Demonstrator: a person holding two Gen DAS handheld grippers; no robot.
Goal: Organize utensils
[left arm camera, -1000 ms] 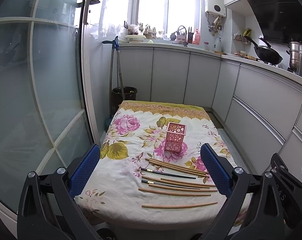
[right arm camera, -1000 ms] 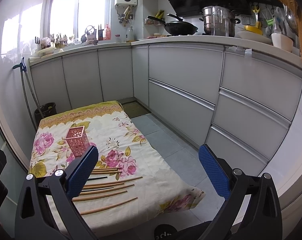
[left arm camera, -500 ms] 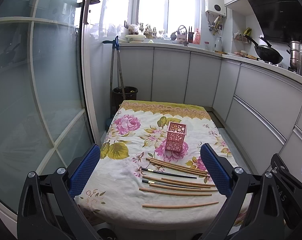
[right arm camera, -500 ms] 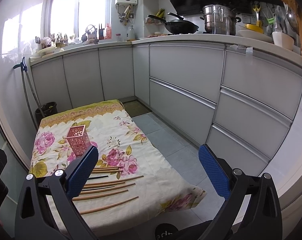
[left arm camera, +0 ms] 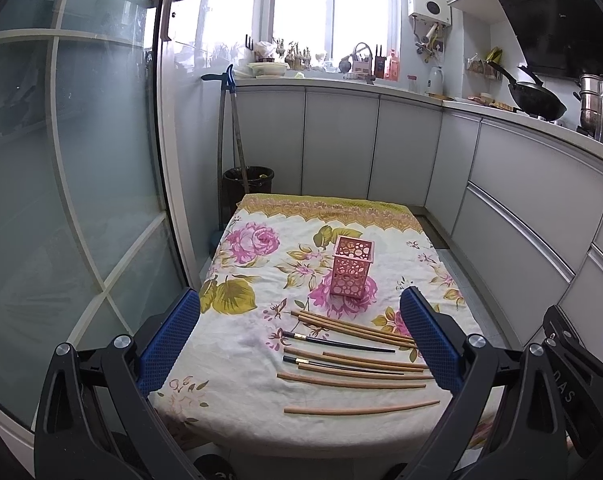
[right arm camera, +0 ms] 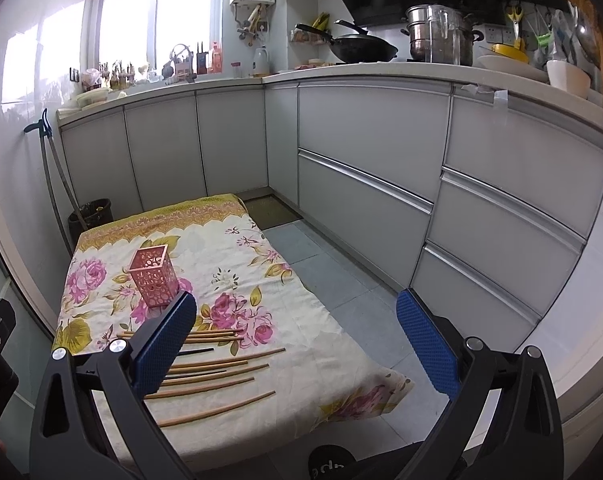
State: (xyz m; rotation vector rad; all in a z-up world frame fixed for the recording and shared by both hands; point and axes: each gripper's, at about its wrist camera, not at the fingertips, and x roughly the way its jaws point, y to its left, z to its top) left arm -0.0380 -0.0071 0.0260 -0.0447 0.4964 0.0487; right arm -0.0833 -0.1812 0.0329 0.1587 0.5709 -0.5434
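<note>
Small kitchen, low worktop [left arm camera: 237,432] draped in a floral cloth [left arm camera: 257,344], glass door to the left, grey cabinets [right arm camera: 365,168] to the right. Left hand-held gripper [left arm camera: 299,336] raised above the near edge of the worktop, blue pads [left arm camera: 169,336] spread wide, nothing between them. Right hand-held gripper [right arm camera: 297,340] likewise fully spread and empty, aimed off the right edge of the worktop toward the tiled floor [right arm camera: 341,280]; its left pad overlaps the chopstick row in view, apparently above it rather than touching. Pink perforated holder [left arm camera: 352,267] upright near the middle of the cloth, on a pink rose print, seemingly empty, though the inside is only partly visible. Chopsticks [left arm camera: 353,360] loose and flat on the cloth between holder and near edge, roughly parallel, running crosswise. Mostly light wooden ones, bunched tightly nearest the holder; two black chopsticks [left arm camera: 337,343] with pale bands mixed in among them. One wooden chopstick [left arm camera: 361,409] apart from the rest, closest to the near edge. Wok [right arm camera: 361,46] and steel pots [right arm camera: 441,36] on the counter behind; bin [left arm camera: 247,184] and mop handle [left arm camera: 227,140] in the far corner.
</note>
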